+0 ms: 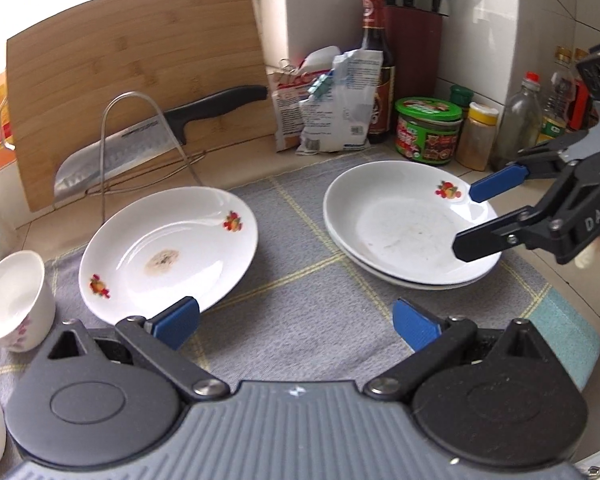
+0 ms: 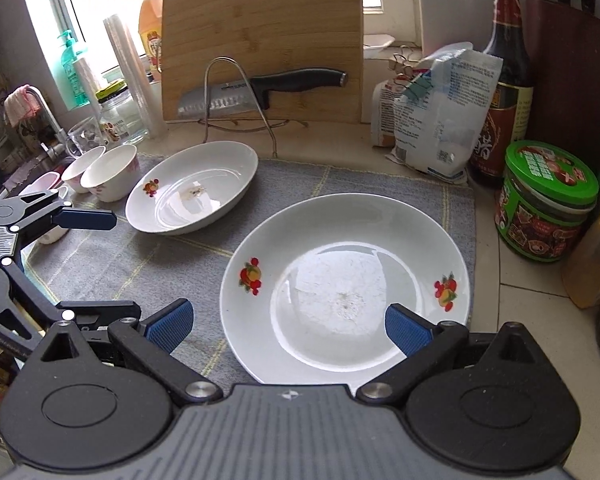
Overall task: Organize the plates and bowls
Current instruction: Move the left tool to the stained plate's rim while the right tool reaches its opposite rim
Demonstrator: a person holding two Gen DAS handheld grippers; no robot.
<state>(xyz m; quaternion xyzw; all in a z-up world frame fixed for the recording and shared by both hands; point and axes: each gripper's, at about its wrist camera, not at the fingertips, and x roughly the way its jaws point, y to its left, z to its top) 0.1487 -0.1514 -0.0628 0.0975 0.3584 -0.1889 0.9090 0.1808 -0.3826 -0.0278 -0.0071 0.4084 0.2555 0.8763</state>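
A white plate with fruit prints [image 1: 168, 248] [image 2: 192, 188] lies tilted on the grey cloth at the left. A stack of two like plates [image 1: 404, 224] [image 2: 344, 284] sits at the right. White bowls [image 1: 14, 300] [image 2: 110, 172] stand at the far left. My left gripper [image 1: 296, 320] [image 2: 88, 260] is open, low over the cloth, its left pad by the single plate's near rim. My right gripper [image 2: 288, 328] [image 1: 474, 220] is open and empty, its fingers over the stack's near edge.
A bamboo cutting board [image 1: 136, 80] and a knife on a wire rack [image 1: 156, 128] stand behind. Sauce bottle [image 1: 376, 64], bags [image 1: 328, 100], jars [image 1: 428, 128] and a knife block [image 1: 412, 32] crowd the back right. Glasses and bottles [image 2: 112, 92] stand by the sink at left.
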